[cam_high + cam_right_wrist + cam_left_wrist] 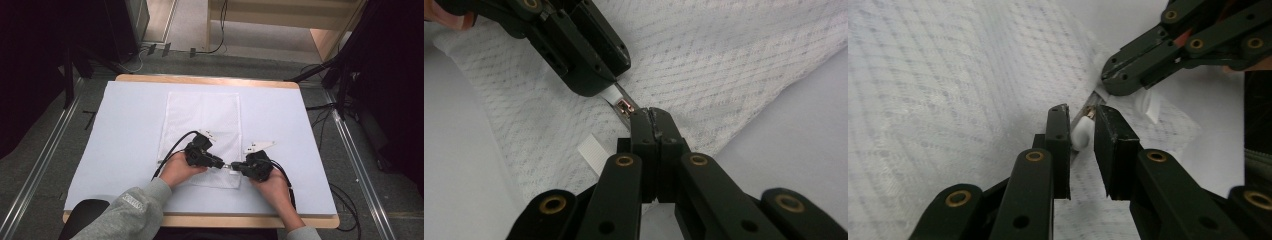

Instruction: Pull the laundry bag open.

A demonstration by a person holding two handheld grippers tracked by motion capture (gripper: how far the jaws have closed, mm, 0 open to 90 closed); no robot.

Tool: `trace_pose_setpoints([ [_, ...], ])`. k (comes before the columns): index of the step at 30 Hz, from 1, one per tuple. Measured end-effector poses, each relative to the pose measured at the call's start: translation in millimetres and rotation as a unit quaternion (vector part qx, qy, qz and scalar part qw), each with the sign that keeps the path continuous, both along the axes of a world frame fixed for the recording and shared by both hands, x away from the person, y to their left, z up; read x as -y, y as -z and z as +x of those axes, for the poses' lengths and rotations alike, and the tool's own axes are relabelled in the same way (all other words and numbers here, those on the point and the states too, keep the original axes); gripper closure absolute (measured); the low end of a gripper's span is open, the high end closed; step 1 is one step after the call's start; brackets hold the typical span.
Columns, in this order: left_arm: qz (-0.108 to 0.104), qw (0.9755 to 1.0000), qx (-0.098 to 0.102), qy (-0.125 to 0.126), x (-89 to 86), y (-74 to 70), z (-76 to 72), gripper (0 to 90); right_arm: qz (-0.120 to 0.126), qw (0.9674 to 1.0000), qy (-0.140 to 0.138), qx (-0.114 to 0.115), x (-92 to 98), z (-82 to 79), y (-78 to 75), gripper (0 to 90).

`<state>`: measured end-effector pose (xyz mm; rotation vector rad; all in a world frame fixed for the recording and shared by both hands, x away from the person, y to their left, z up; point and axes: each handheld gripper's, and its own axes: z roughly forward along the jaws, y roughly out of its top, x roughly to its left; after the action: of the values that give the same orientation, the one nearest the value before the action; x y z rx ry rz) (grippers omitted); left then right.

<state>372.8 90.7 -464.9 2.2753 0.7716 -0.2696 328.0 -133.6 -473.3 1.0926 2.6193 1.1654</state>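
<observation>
From above, your two hands meet at the near edge of the white mesh bag (pixel 202 117), which lies flat in the middle of the counter (pixel 125 130). Your left gripper (pixel 221 164) and right gripper (pixel 236 167) nearly touch there, but the detail is too small. The left gripper view shows its jaws slightly parted around the white zipper pull (pixel 1082 134); whether they press it, you cannot tell. The right gripper view shows your right jaws clenched on the bag's edge beside the metal zipper slider (pixel 625 107).

Even soft light; dark surroundings, close-ups slightly blurred.
</observation>
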Motion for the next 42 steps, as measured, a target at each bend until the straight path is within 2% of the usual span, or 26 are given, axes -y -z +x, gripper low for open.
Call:
trace_pose_setpoints([
  [5,0.000,1.0000,-0.003,0.006,1.7,0.6,-2.0,77.8,0.001,1.0000,0.000,-0.001,0.3,0.2,0.2,90.0],
  [12,-0.013,0.9999,-0.001,-0.001,-0.4,4.0,-4.7,79.9,0.001,1.0000,-0.001,0.000,0.2,0.1,0.2,90.0],
  [14,-0.004,0.9999,0.009,0.000,0.9,2.8,-6.6,80.2,0.001,1.0000,-0.001,0.000,0.2,0.1,0.2,90.0],
  [18,0.001,1.0000,0.008,-0.001,2.7,1.2,-8.7,81.4,0.000,1.0000,-0.001,0.001,0.1,0.0,0.2,90.0],
  [22,0.004,1.0000,-0.002,0.005,2.4,0.3,-9.4,82.2,-0.001,1.0000,-0.002,0.001,0.1,-0.2,0.1,90.0],
  [25,0.012,0.9999,0.007,0.010,3.3,-0.5,-11.1,82.5,-0.002,1.0000,-0.003,0.002,0.1,-0.4,-0.1,90.0],
  [29,-0.004,1.0000,0.001,0.007,3.7,2.8,-10.5,82.5,-0.002,1.0000,-0.001,0.002,0.0,-0.4,0.0,90.0],
  [33,-0.002,0.9999,0.013,0.007,4.3,2.6,-12.8,84.3,-0.004,1.0000,-0.001,0.001,0.0,-0.4,-0.3,90.0],
  [34,-0.004,0.9999,0.012,0.009,3.8,2.1,-12.3,85.3,-0.004,1.0000,-0.001,0.001,0.0,-0.4,-0.4,90.0],
  [35,-0.012,0.9999,0.003,0.007,2.6,1.3,-11.4,86.8,-0.005,1.0000,-0.001,0.002,0.0,-0.4,-0.4,90.0],
  [37,-0.014,0.9998,-0.013,0.003,1.2,0.7,-9.0,88.1,-0.003,1.0000,-0.002,0.004,0.3,-0.1,0.1,90.0],
  [40,-0.014,0.9998,-0.013,0.002,2.3,1.2,-9.0,88.2,-0.004,1.0000,-0.002,0.004,0.1,-0.6,-0.1,90.0],
  [42,-0.005,0.9998,-0.016,0.007,4.2,1.2,-9.7,88.0,-0.006,1.0000,-0.001,0.005,-0.2,-0.9,-0.3,90.0],
])
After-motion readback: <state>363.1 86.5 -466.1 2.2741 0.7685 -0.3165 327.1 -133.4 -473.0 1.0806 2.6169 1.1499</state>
